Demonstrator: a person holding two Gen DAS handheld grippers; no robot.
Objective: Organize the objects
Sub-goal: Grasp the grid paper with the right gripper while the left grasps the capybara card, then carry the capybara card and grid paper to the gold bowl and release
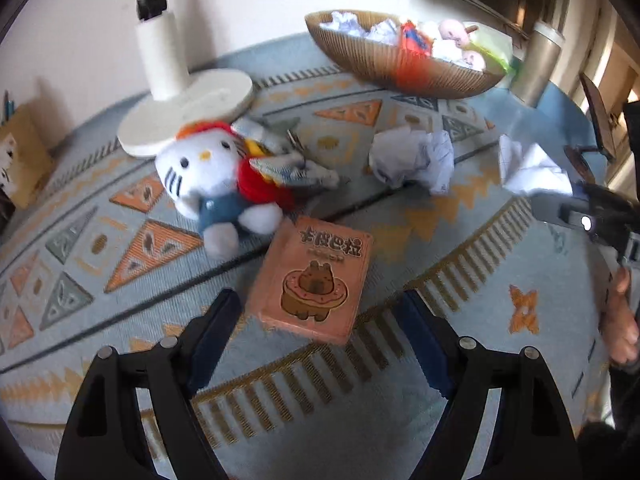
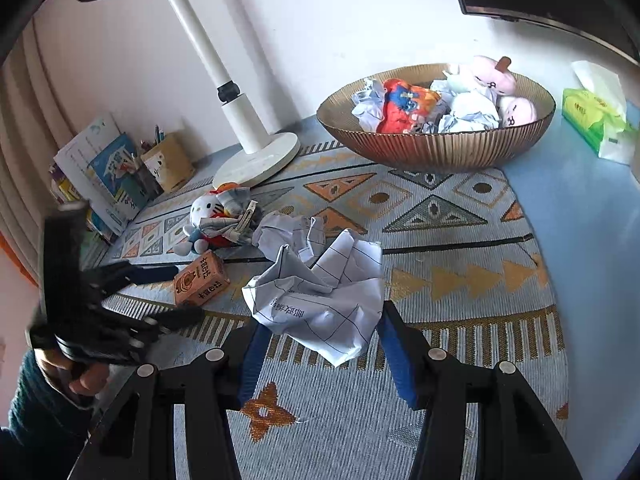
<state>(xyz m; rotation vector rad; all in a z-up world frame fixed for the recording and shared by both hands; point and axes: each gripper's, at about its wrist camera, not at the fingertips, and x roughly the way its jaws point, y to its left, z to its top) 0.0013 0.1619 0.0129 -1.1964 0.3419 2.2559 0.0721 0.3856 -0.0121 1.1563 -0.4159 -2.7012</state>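
The mat point(image 2: 460, 264) under my fingers is woven cloth, ribbed and matt. The bowl point(image 2: 436, 148) looks like glossy fluted glass, amber-tinted. Crumpled paper point(image 2: 320, 312) is matt with printed lines. The cat doll point(image 1: 208, 176) is fuzzy plush. The small box point(image 1: 316, 280) is smooth, slightly shiny card. The lamp point(image 2: 256, 152) is smooth white plastic.

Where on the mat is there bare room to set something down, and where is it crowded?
Free: the mat between the bowl and the crumpled paper, and the blue tabletop in front of the tissue pack. Crowded: between the lamp base and the pink box, around the plush cat.
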